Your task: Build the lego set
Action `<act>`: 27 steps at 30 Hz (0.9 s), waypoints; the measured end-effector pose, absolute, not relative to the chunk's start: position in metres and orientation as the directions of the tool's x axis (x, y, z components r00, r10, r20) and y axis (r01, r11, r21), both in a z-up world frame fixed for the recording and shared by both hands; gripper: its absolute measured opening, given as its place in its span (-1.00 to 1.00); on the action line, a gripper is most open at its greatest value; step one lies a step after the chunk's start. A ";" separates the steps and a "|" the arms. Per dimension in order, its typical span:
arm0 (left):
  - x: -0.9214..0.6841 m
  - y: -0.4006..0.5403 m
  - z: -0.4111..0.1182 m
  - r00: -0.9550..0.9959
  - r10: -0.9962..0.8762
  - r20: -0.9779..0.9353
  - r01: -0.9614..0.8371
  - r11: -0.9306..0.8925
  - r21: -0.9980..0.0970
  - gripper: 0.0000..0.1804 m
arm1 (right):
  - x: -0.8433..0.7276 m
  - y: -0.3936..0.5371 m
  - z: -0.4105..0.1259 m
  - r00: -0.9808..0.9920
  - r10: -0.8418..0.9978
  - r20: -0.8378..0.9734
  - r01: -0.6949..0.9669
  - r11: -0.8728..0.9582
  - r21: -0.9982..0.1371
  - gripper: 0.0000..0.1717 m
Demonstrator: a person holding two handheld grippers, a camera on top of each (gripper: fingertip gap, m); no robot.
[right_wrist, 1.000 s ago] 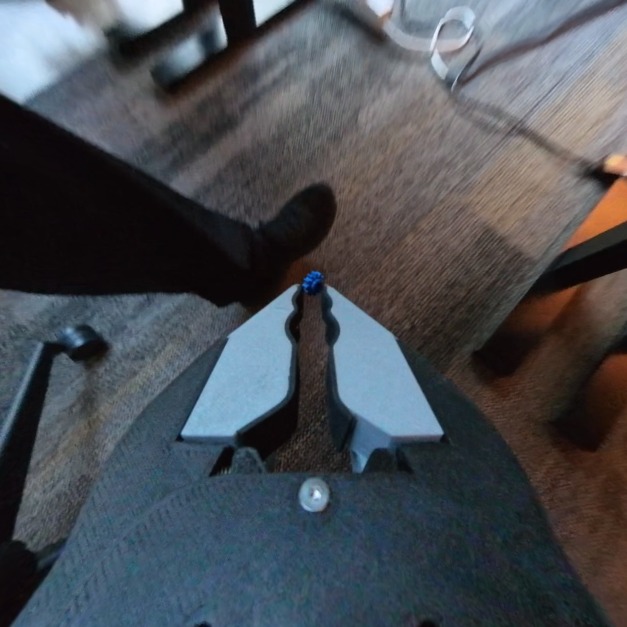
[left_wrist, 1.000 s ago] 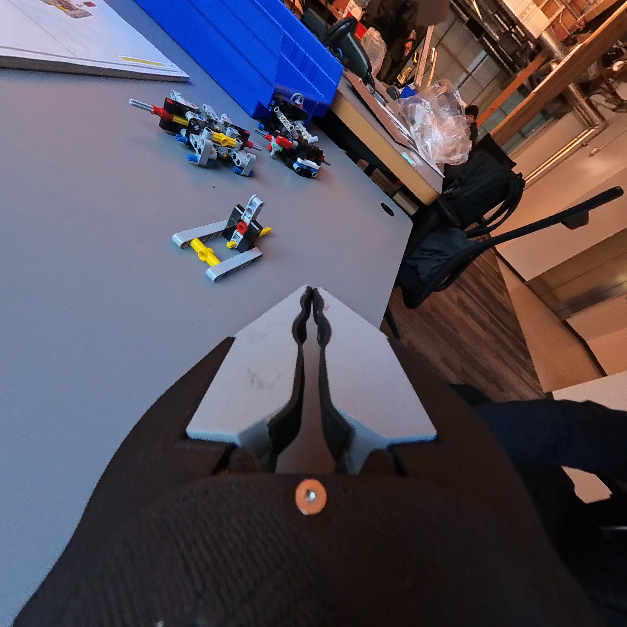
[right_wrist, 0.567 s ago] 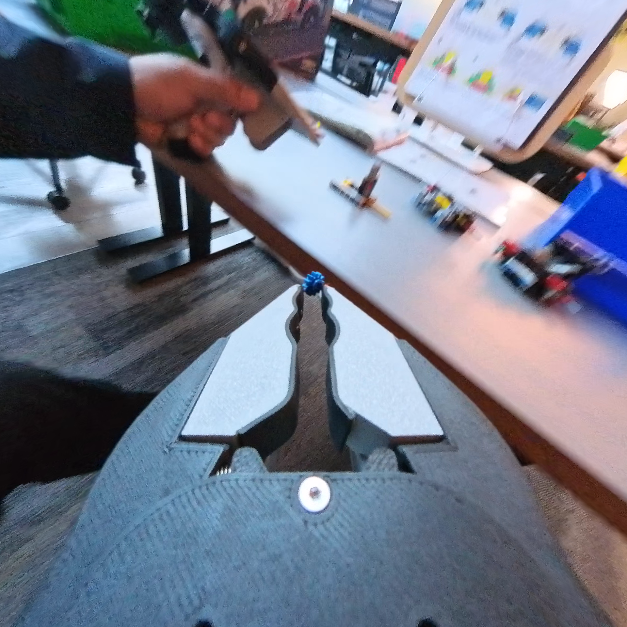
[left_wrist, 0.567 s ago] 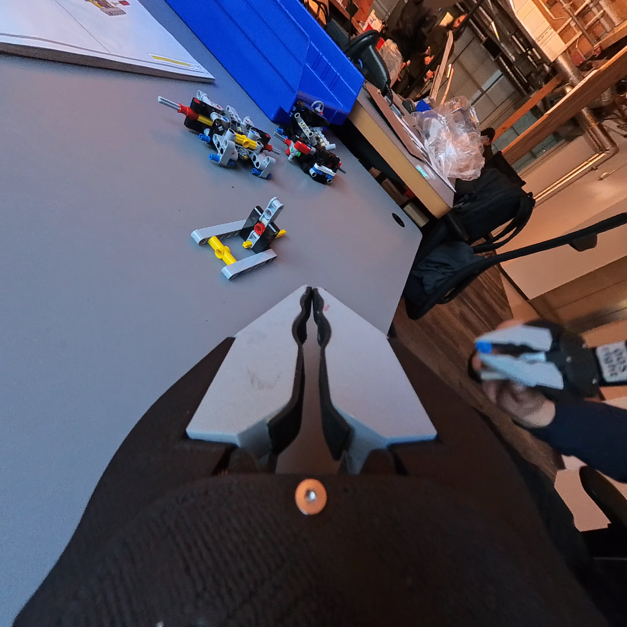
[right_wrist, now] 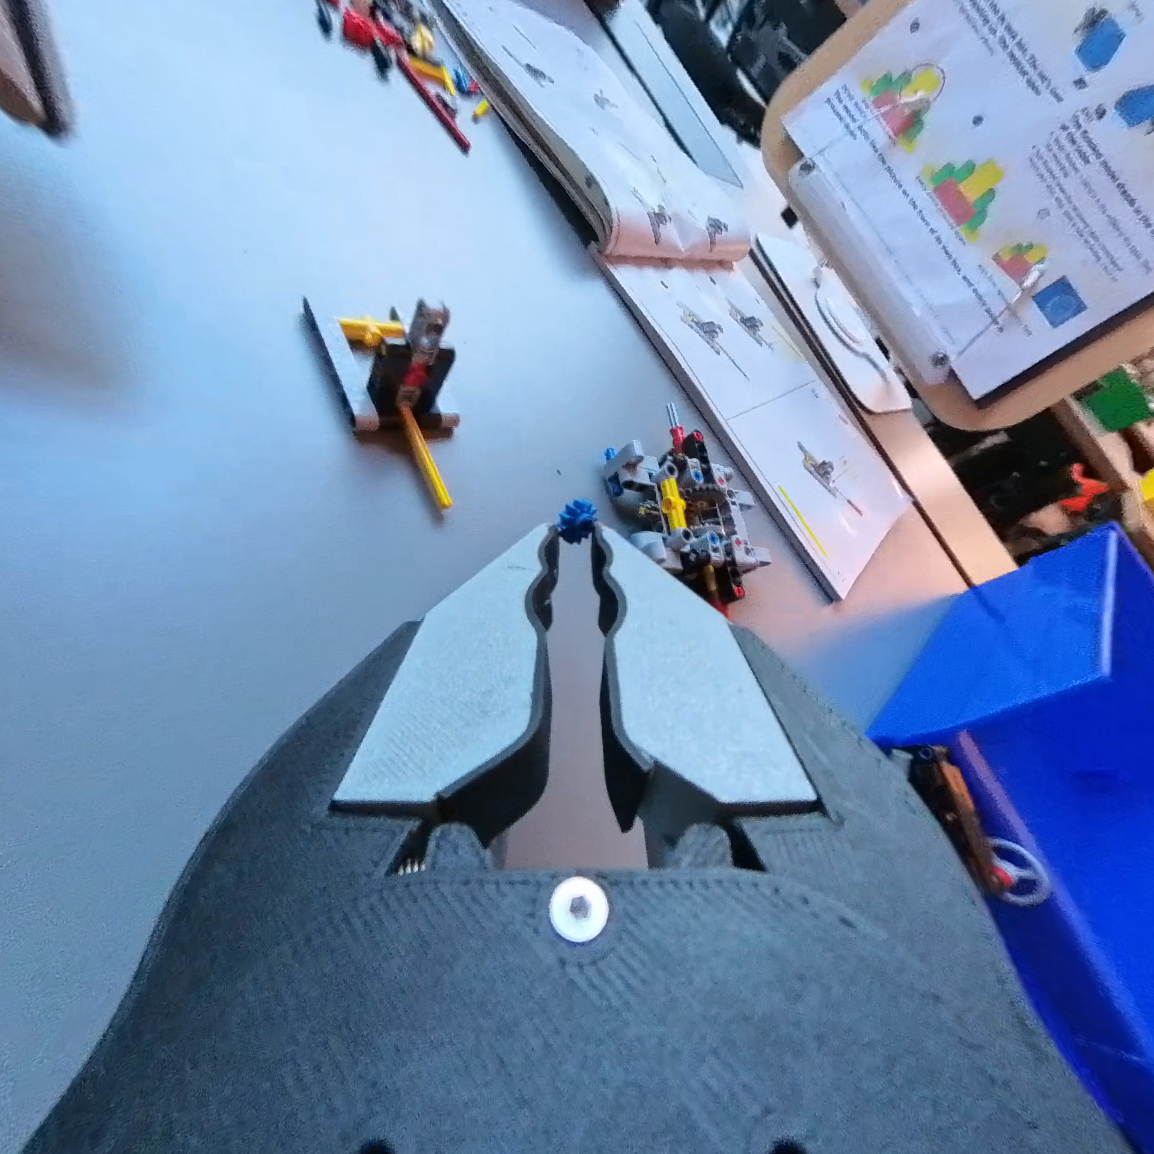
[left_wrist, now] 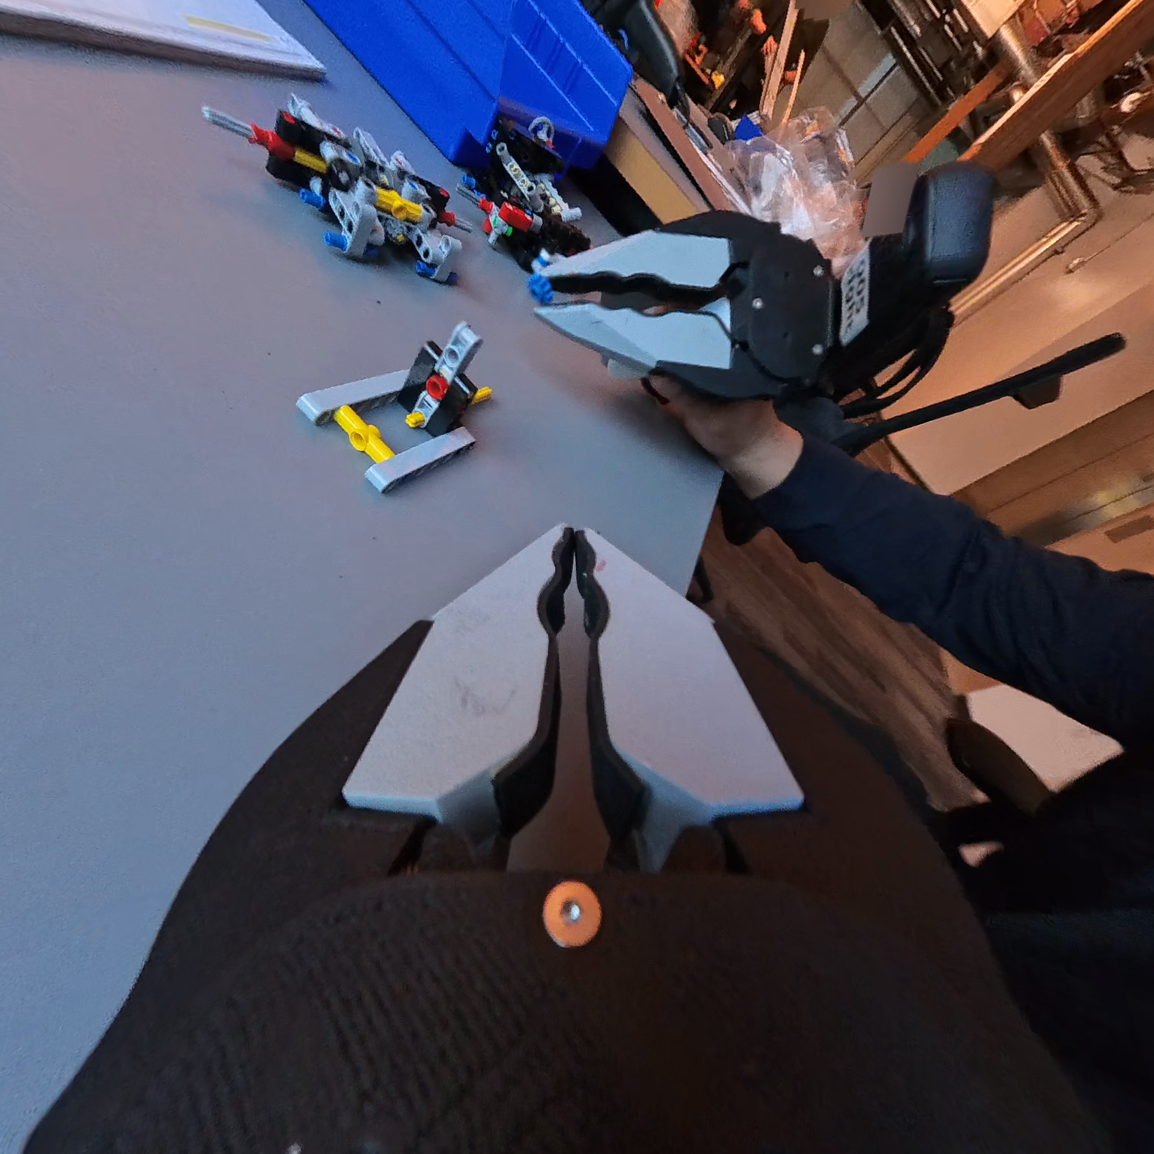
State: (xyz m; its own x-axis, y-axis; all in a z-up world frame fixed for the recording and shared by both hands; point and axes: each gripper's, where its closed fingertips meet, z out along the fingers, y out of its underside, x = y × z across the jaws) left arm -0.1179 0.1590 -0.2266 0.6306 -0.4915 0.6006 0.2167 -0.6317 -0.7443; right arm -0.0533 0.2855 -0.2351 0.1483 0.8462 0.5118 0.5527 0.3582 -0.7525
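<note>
My right gripper (right_wrist: pixel 576 527) is shut on a small blue toothed gear (right_wrist: pixel 576 515), pinched at its very fingertips above the grey table (right_wrist: pixel 187 562). The same gripper (left_wrist: pixel 542 293) shows in the left wrist view with the blue gear (left_wrist: pixel 538 288) at its tips, held over the table's right side. My left gripper (left_wrist: pixel 573 534) is shut with nothing between its pads, near the table's front right corner. A small grey, black and yellow brick frame (left_wrist: pixel 399 406) lies ahead of it; it also shows in the right wrist view (right_wrist: pixel 399 368).
Two larger brick assemblies (left_wrist: pixel 368 187) (left_wrist: pixel 531 206) lie farther back by a blue bin (left_wrist: pixel 499 69). An open instruction booklet (right_wrist: pixel 737 325) and the blue bin (right_wrist: pixel 1049 718) lie to the right. Loose parts (right_wrist: pixel 412 44) sit at the far end. A chair (left_wrist: pixel 974 399) stands beyond the table edge. My right fingertips sit around 15 cm from my left ones.
My right gripper has swung up from over the floor to above the table, keeping the blue gear in its tips. My left gripper has stayed shut and nearly still.
</note>
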 end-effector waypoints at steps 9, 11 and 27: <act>-0.121 0.163 -0.236 0.605 -0.411 0.682 0.253 -0.713 -0.654 -1.00 | -0.049 0.290 -0.232 0.199 0.865 0.460 0.529 0.300 -0.794 -0.92; -0.121 0.163 -0.235 0.610 -0.420 0.672 0.253 -0.701 -0.667 -1.00 | -0.050 0.286 -0.235 0.179 0.866 0.467 0.537 0.312 -0.784 -0.92; -0.106 0.151 -0.229 0.594 -0.530 0.606 0.162 -0.658 -0.735 -1.00 | -0.055 0.262 -0.227 0.097 0.883 0.459 0.459 0.369 -0.808 -0.92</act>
